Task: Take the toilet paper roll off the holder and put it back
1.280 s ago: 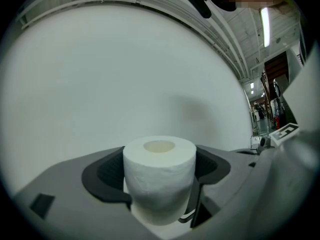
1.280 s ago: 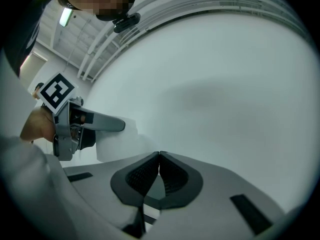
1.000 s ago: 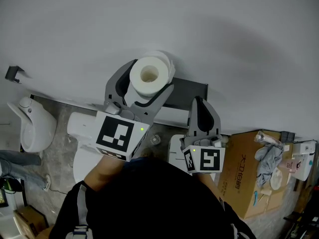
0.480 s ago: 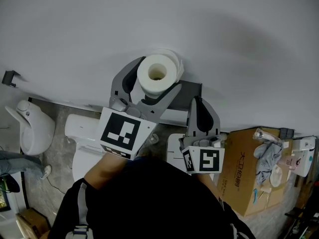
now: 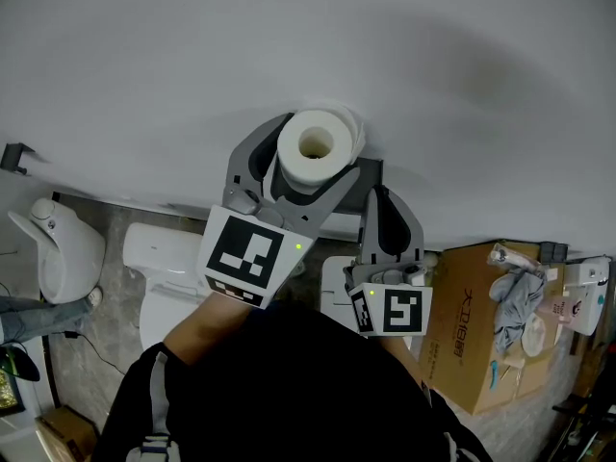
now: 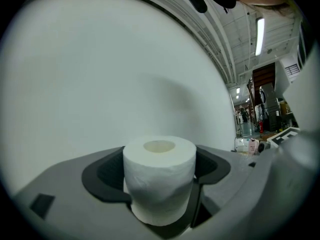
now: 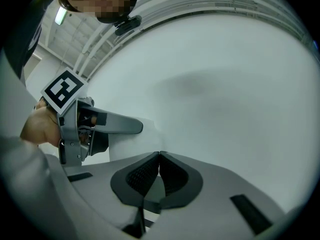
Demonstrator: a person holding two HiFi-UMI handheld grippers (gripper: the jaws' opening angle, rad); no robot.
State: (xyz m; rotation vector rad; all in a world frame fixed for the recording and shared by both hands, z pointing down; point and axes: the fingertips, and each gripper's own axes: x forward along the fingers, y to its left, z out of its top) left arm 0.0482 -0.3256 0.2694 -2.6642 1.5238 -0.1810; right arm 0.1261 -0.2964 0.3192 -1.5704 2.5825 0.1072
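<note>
Nearest are two grey plastic two-jaw grippers, one in each of the person's hands. The right gripper (image 7: 159,160) has its jaws pressed together with nothing between them, and it points at the wall. The left gripper (image 6: 159,184) reaches further forward. Its jaws are clamped on either side of the one white toilet paper roll (image 5: 316,147), whose hollow core end faces the head camera. Just behind the roll, part of one dark grey wall-mounted holder (image 5: 372,171) shows against the plain white wall (image 5: 289,46). Whether the roll and the holder touch cannot be told. Far below, one white toilet (image 5: 159,258) and one brown cardboard box (image 5: 472,325) stand on the floor.
</note>
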